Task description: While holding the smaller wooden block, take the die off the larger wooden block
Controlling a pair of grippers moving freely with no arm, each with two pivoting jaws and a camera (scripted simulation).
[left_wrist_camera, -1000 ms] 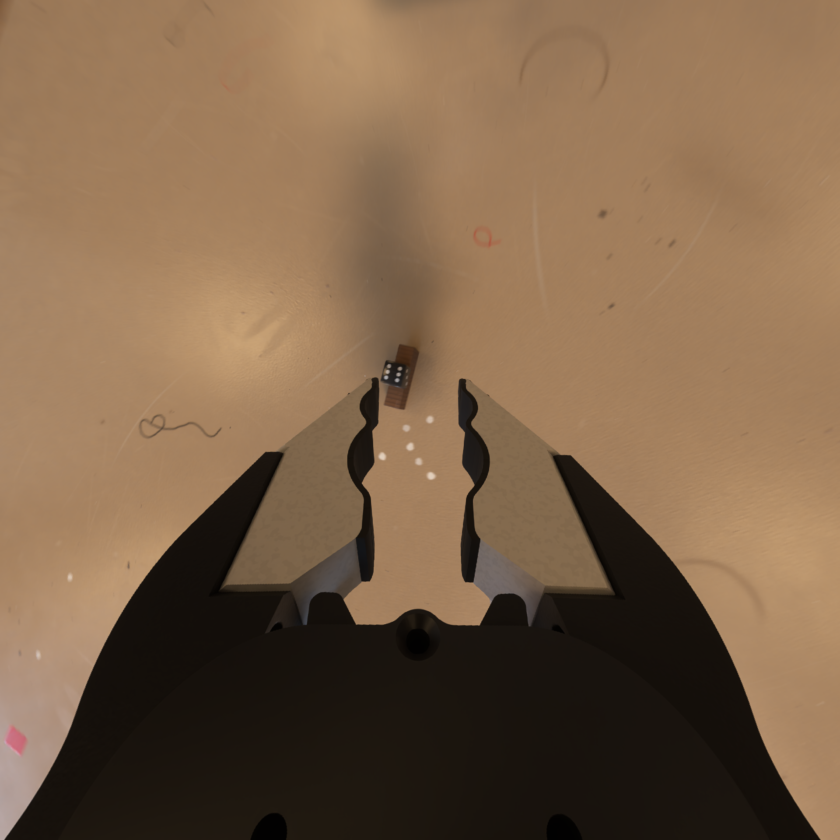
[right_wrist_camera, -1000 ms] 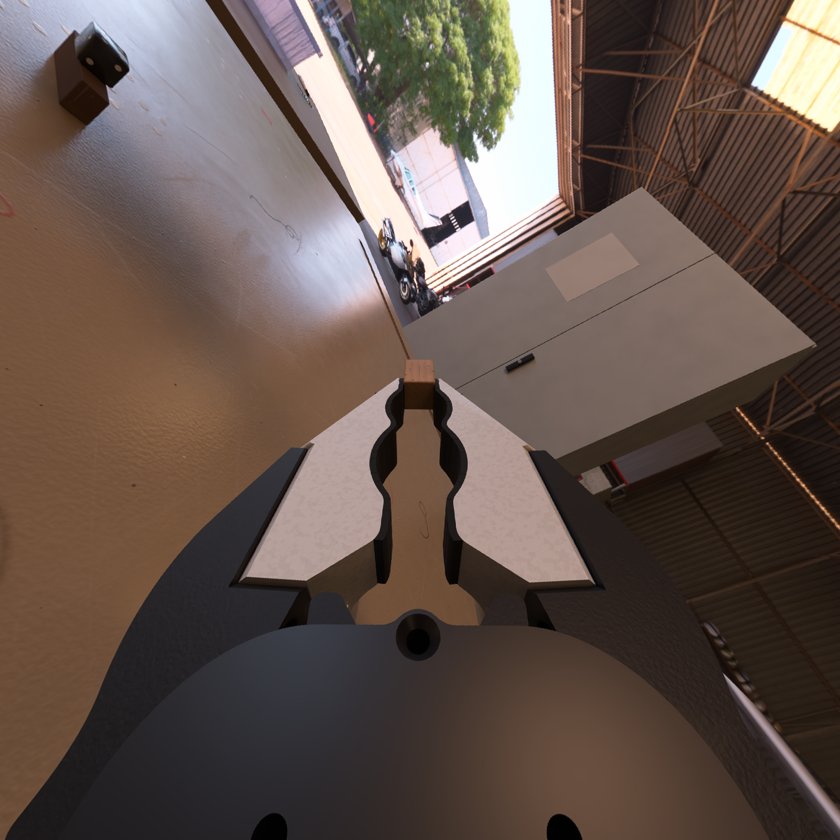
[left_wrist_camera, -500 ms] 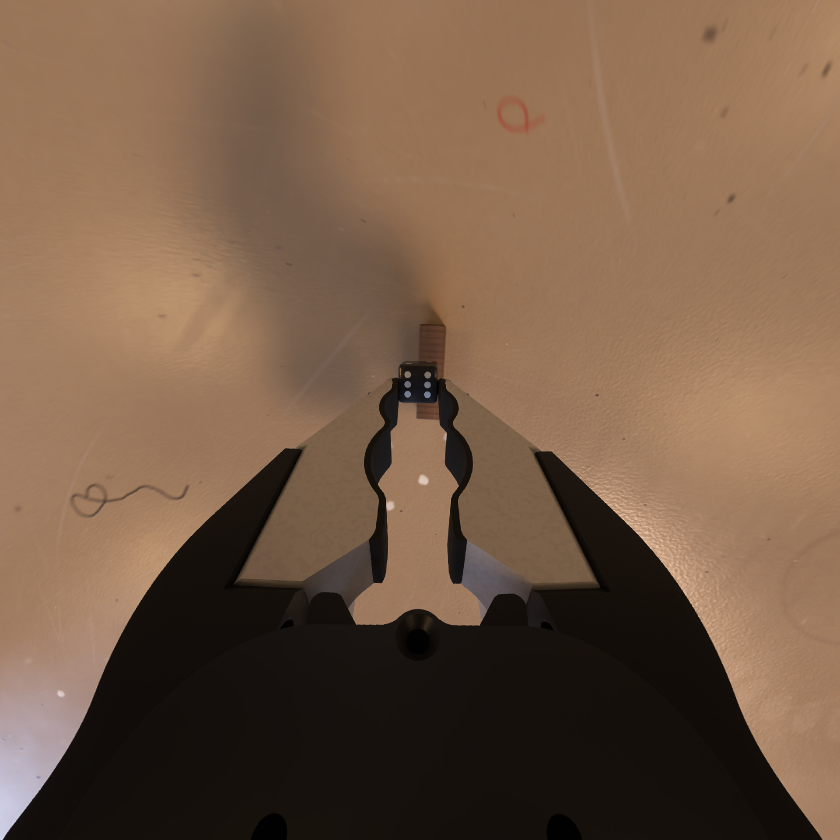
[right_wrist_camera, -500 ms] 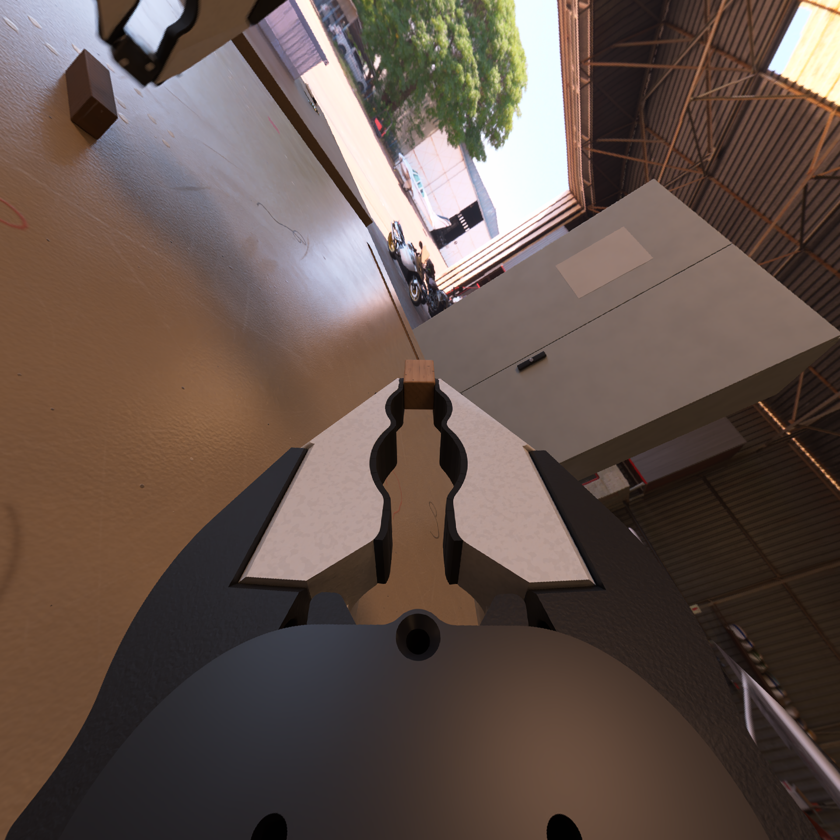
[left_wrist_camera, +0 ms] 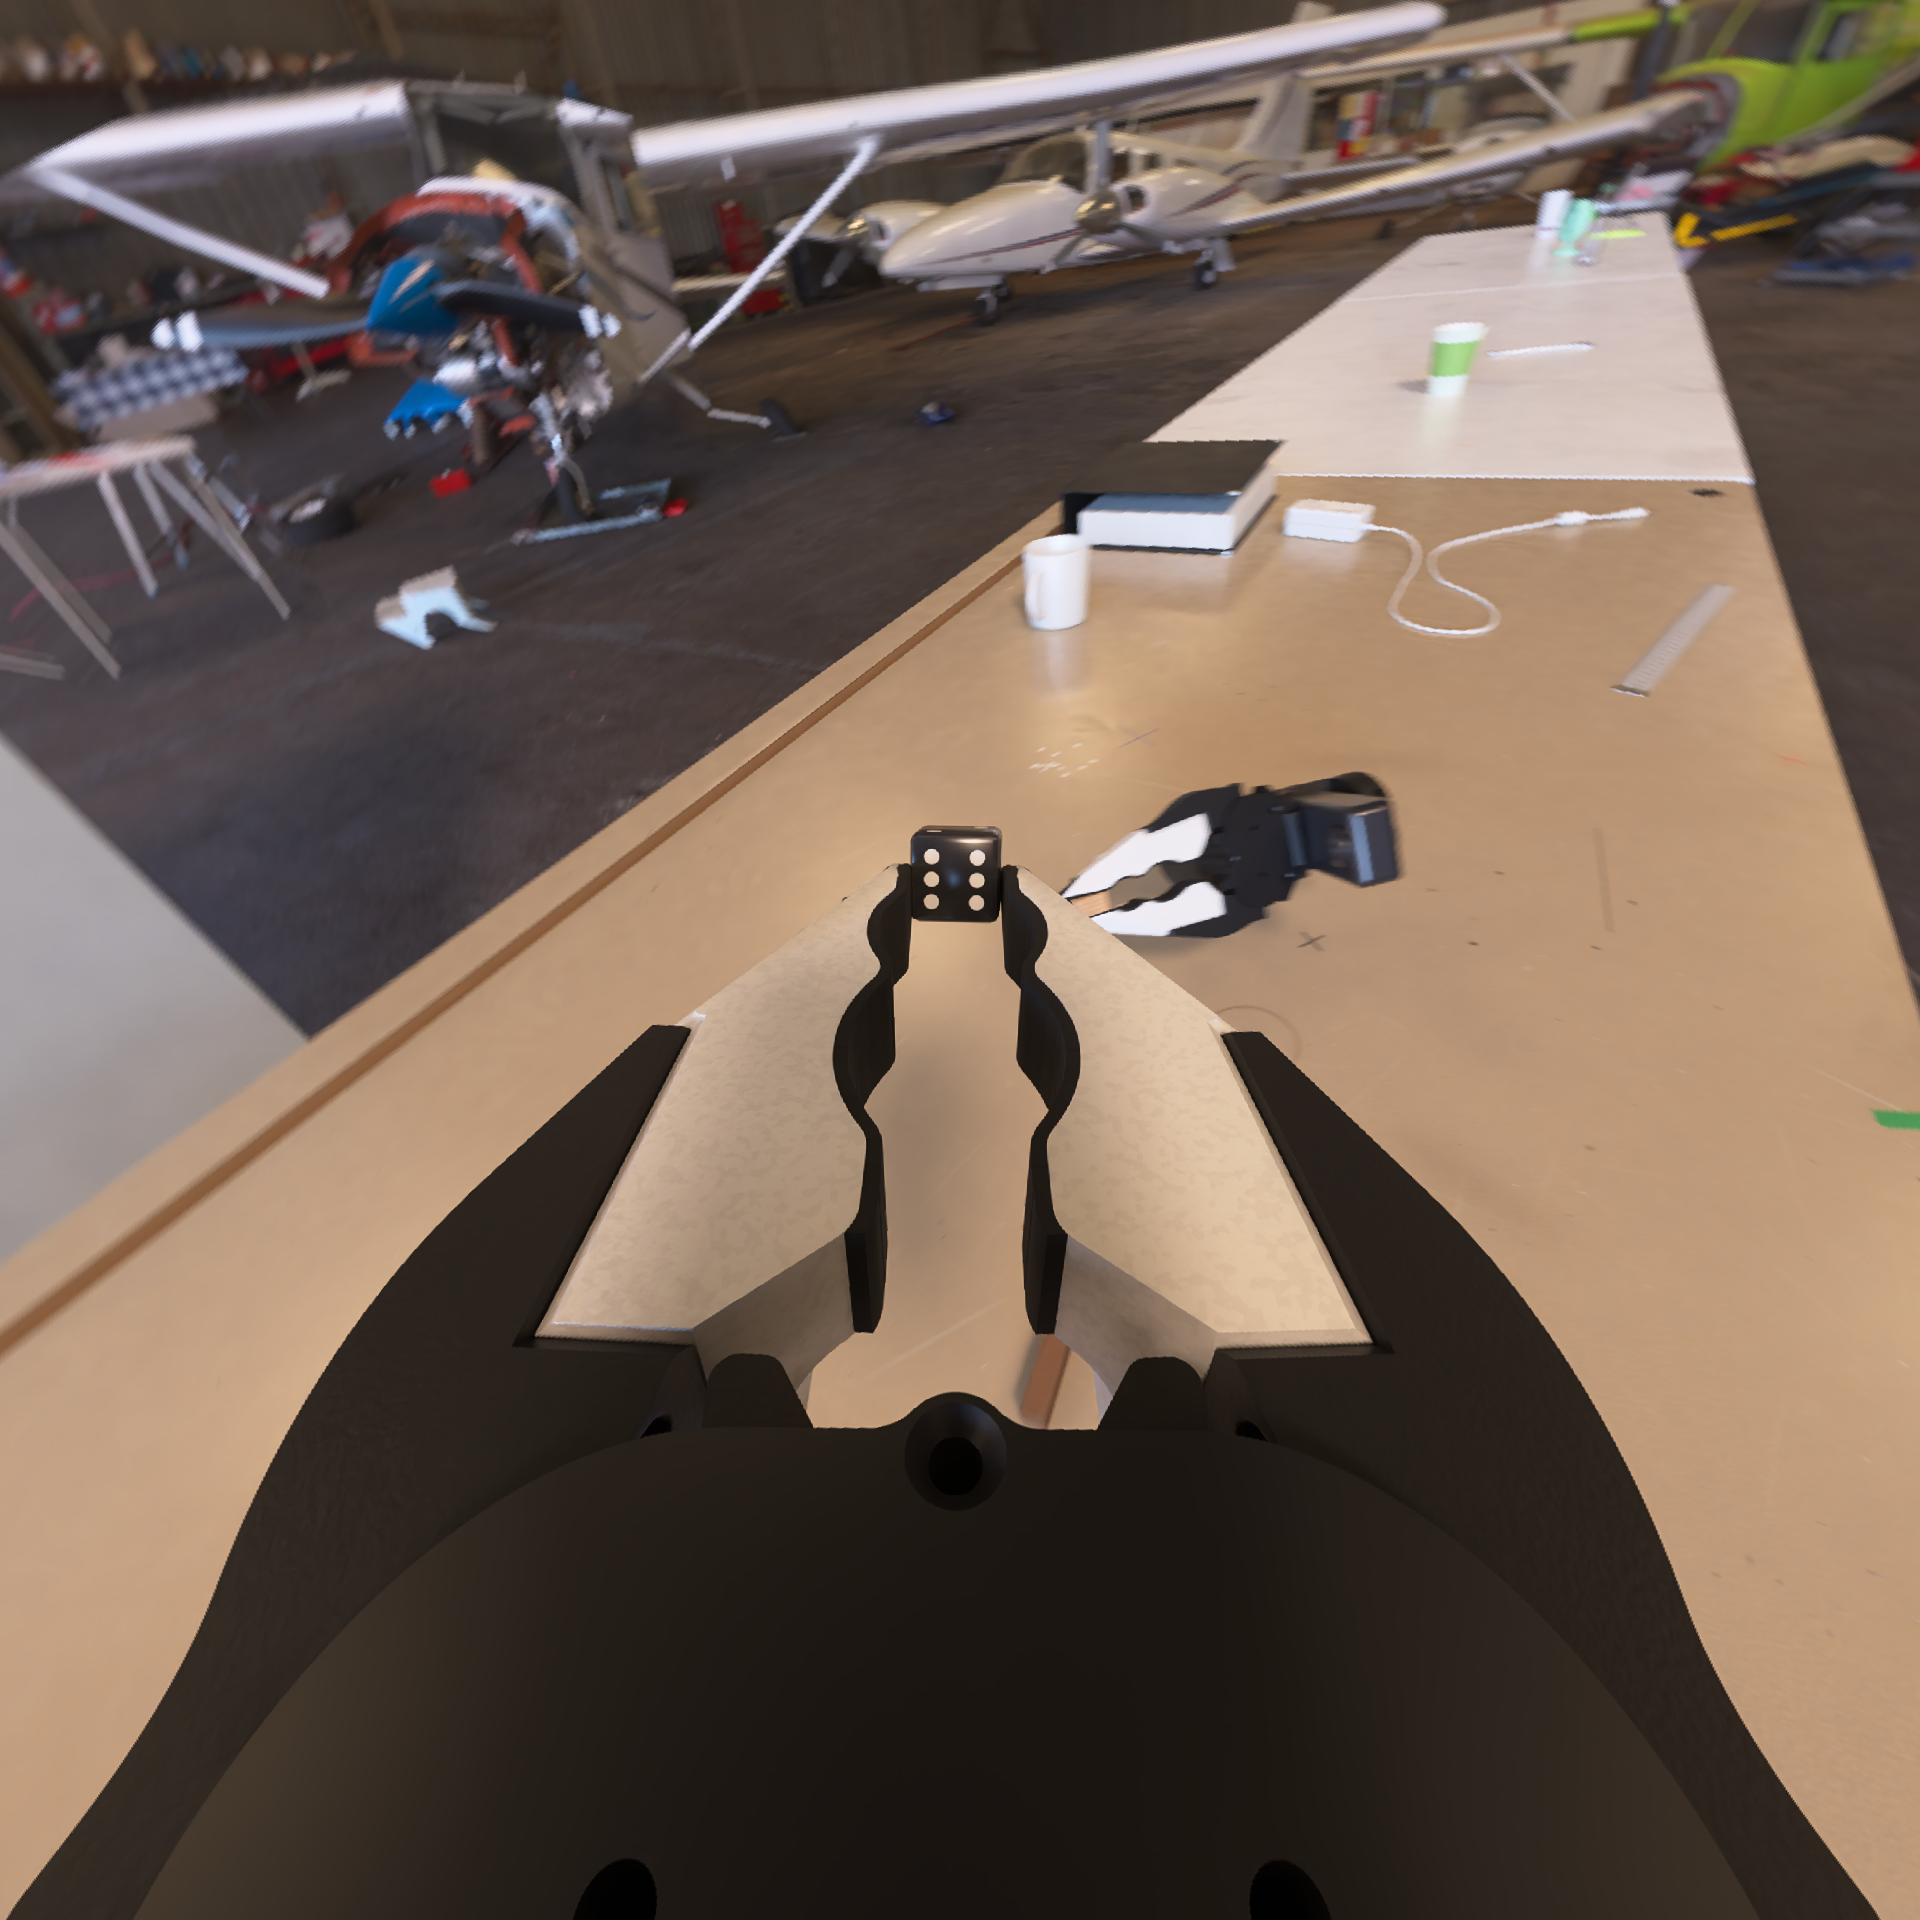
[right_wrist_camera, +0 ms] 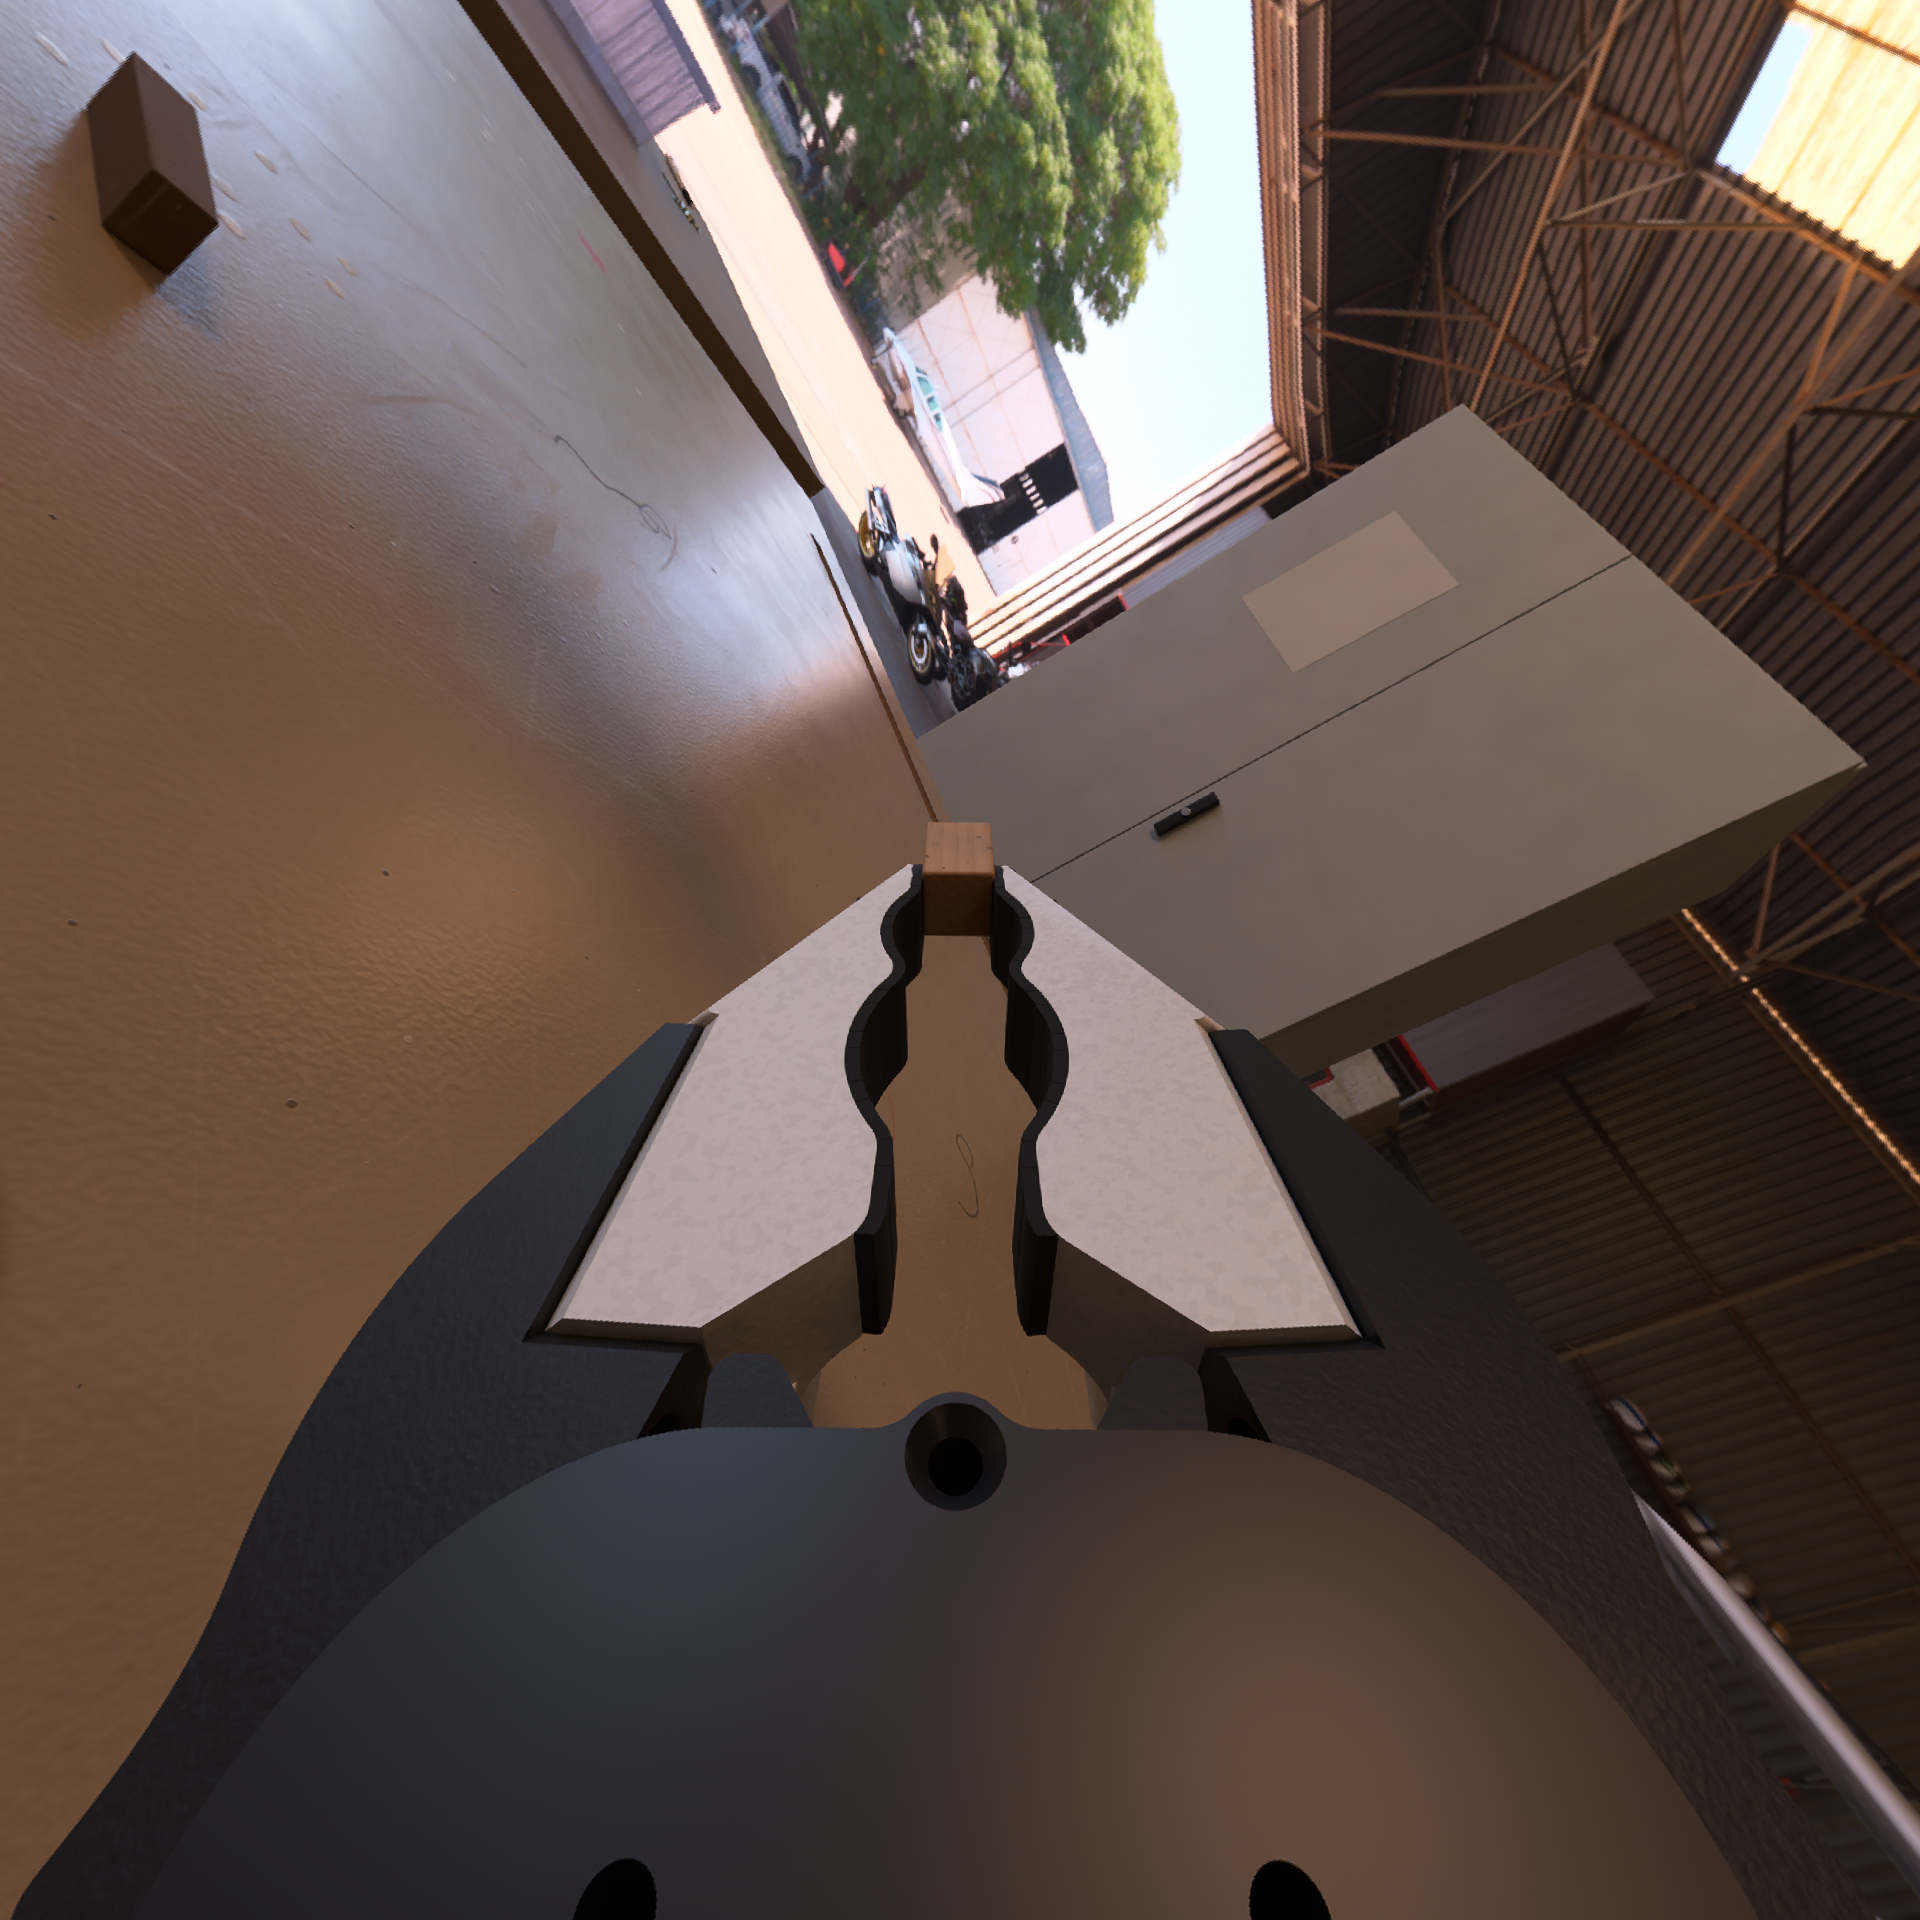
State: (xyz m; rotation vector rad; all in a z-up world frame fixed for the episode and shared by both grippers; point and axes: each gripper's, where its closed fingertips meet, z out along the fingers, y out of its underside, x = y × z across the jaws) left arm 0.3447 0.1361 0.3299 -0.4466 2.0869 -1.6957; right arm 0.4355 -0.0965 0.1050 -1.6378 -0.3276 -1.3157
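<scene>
Now clamped between the fingertips of the left hand-held gripper (left_wrist_camera: pixel 956 883): the black die (left_wrist_camera: pixel 955 873), six white pips facing the camera, lifted clear of the table (left_wrist_camera: pixel 1558 1039). At 2 o'clock from the die, the right hand-held gripper (left_wrist_camera: pixel 1101 902), blurred, above the table. In the right wrist view, right hand-held gripper (right_wrist_camera: pixel 957 883) closed on the smaller wooden block (right_wrist_camera: pixel 957 881) at its tips. Up at 11 o'clock, the larger wooden block (right_wrist_camera: pixel 151 192) resting on the table (right_wrist_camera: pixel 364 727), top bare, well apart from both.
</scene>
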